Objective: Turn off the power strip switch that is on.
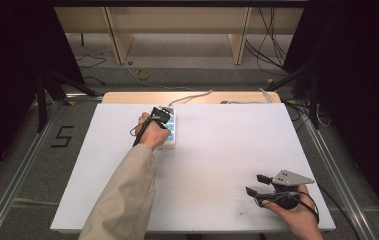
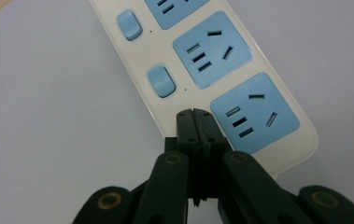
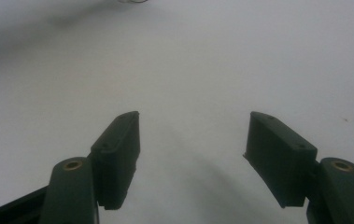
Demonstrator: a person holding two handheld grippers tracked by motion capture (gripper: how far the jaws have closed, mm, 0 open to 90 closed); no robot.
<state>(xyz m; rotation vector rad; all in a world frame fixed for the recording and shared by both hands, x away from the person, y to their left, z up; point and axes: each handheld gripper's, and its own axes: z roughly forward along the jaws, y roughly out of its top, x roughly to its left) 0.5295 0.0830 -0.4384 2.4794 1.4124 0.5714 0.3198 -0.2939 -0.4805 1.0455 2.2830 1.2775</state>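
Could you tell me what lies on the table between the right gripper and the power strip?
Nothing: in the high view, bare white table separates the right gripper from the power strip.

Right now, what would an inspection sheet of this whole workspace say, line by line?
Surface: white table top, a faint dark scuff near its front edge.
Job's things: white power strip with blue sockets and blue rocker switches, lying flat at the far left of the table.
Clutter: nothing seen on the table.
Grippers: left gripper has its jaws closed together, tips at the strip's near switch position; whether they press it cannot be told. Right gripper has its jaws wide apart and holds nothing, near the front right corner.
Cables: the strip's white cord runs off the far edge; dark cables lie on the floor behind.
Surroundings: wooden furniture legs, a taped number 5 on the floor.
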